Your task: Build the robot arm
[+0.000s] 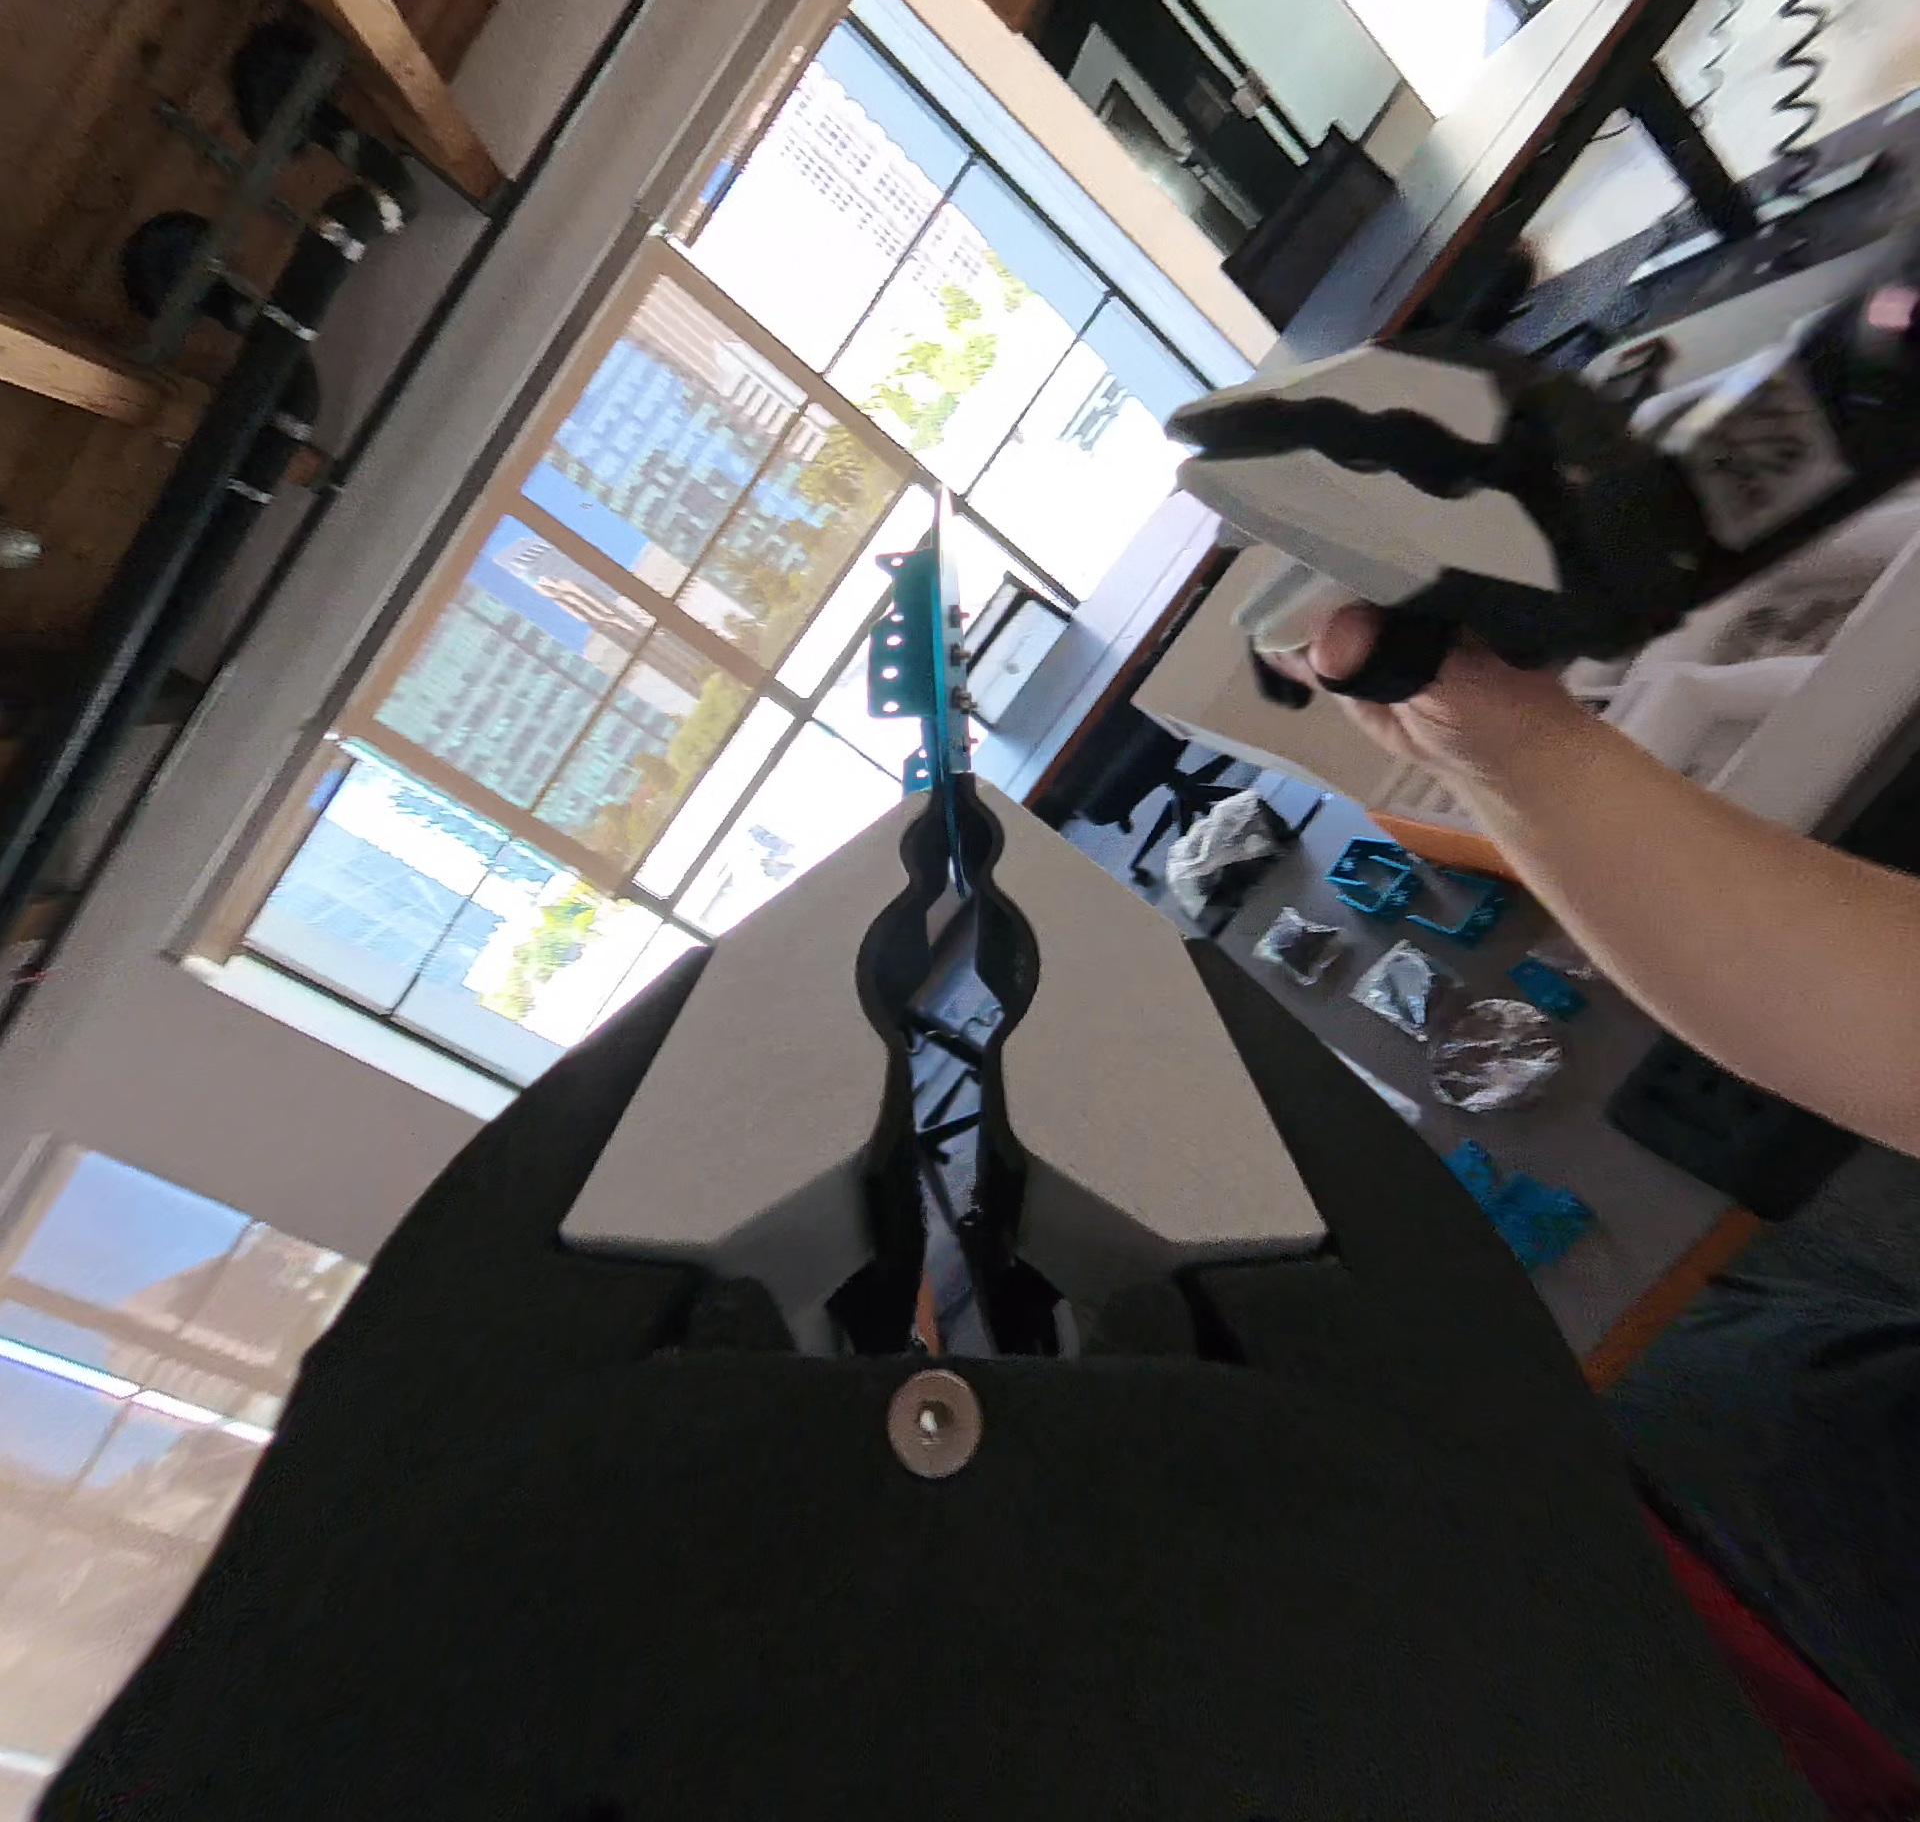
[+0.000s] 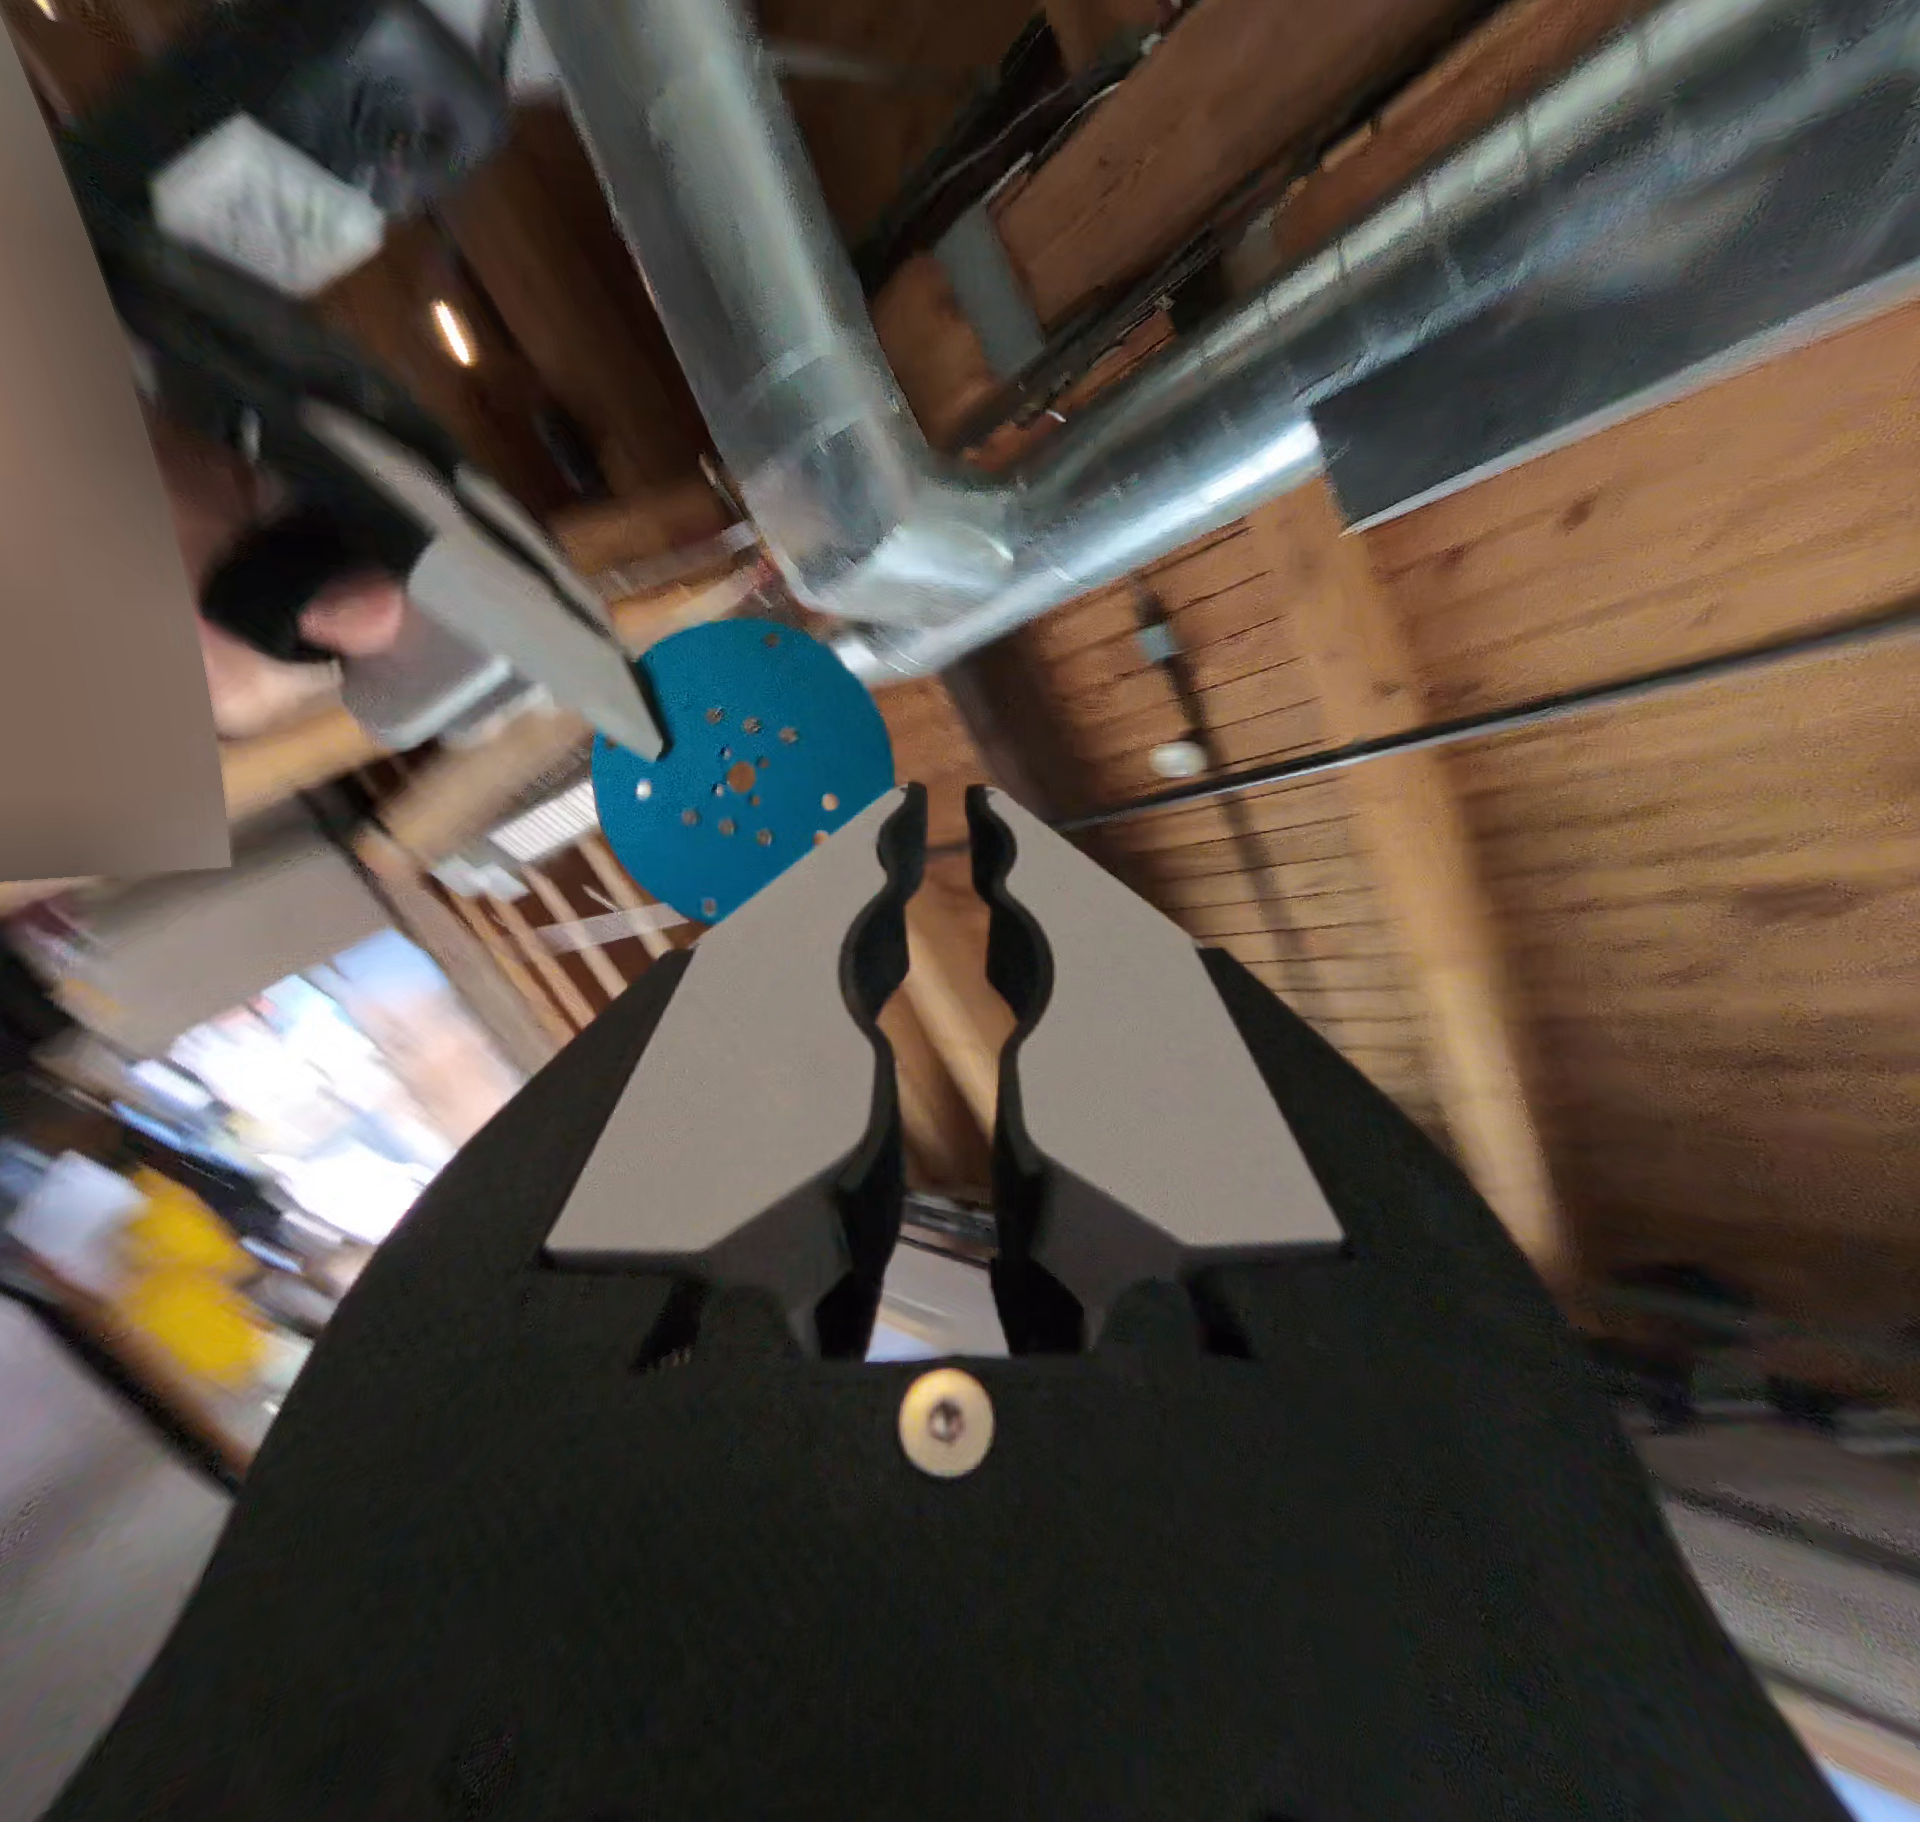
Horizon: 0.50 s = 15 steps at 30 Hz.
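My left gripper (image 1: 951, 796) is shut on the edge of a blue round metal plate (image 1: 940, 660), which has small holes, screws and a bracket on it. I see the plate edge-on and raised in the air towards the windows. In the right wrist view the same plate (image 2: 743, 775) shows its flat face, with the left gripper (image 2: 644, 733) pinching its left rim. My right gripper (image 2: 943, 796) is empty, its jaws a narrow gap apart, just right of the plate's lower right rim. It also shows in the left wrist view (image 1: 1179, 442), held by a gloved hand (image 1: 1455, 712).
A dark table at the lower right carries blue metal frames (image 1: 1382, 889) and several small plastic bags (image 1: 1496, 1050). Large windows (image 1: 675, 577) are ahead. Silver ducts (image 2: 790, 318) and wooden ceiling beams (image 2: 1558, 629) are overhead. The right wrist view is motion-blurred. Across from one pair of fingers to the other is roughly 9 centimeters.
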{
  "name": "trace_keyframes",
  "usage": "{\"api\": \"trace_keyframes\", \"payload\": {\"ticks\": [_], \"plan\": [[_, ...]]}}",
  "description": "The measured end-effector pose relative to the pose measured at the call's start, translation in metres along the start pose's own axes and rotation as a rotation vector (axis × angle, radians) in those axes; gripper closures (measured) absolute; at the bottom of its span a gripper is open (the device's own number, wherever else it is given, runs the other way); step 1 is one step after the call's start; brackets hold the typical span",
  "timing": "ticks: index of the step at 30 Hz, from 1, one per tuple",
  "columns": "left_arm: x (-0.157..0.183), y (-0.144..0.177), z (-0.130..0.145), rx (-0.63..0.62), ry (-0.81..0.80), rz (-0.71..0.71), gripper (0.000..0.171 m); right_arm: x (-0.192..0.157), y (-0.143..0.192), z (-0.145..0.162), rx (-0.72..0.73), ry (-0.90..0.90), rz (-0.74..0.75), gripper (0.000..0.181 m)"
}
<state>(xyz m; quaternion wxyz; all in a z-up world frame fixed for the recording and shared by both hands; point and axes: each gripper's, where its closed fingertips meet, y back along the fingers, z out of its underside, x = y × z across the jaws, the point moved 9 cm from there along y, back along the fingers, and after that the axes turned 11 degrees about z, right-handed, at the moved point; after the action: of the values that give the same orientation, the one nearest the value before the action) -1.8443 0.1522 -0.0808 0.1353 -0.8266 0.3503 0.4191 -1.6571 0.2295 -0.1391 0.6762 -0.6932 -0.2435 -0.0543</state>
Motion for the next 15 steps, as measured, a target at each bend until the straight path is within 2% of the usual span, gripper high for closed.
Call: {"api": "trace_keyframes", "payload": {"ticks": [2, 4, 5, 7, 10, 15], "plan": [[0.003, 0.000, 0.001, -0.017, -0.043, -0.057, 0.171, -0.038, -0.004, -0.010, -0.055, 0.381, -0.045, 0.168], [0.007, -0.001, 0.002, -0.035, -0.058, -0.092, 0.171, -0.061, -0.012, -0.006, -0.124, 0.599, -0.039, 0.163], [0.008, -0.001, 0.002, -0.036, -0.057, -0.101, 0.171, -0.066, -0.015, -0.005, -0.122, 0.640, -0.040, 0.164], [0.011, -0.002, 0.002, -0.043, -0.060, -0.122, 0.171, -0.074, -0.018, -0.005, -0.092, 0.634, -0.063, 0.169], [0.014, -0.002, 0.000, -0.041, -0.058, -0.126, 0.171, -0.079, -0.024, -0.002, -0.146, 0.647, -0.059, 0.171], [0.017, -0.006, -0.003, -0.036, -0.075, -0.117, 0.171, -0.079, -0.029, 0.004, -0.174, 0.556, -0.047, 0.173]]}}
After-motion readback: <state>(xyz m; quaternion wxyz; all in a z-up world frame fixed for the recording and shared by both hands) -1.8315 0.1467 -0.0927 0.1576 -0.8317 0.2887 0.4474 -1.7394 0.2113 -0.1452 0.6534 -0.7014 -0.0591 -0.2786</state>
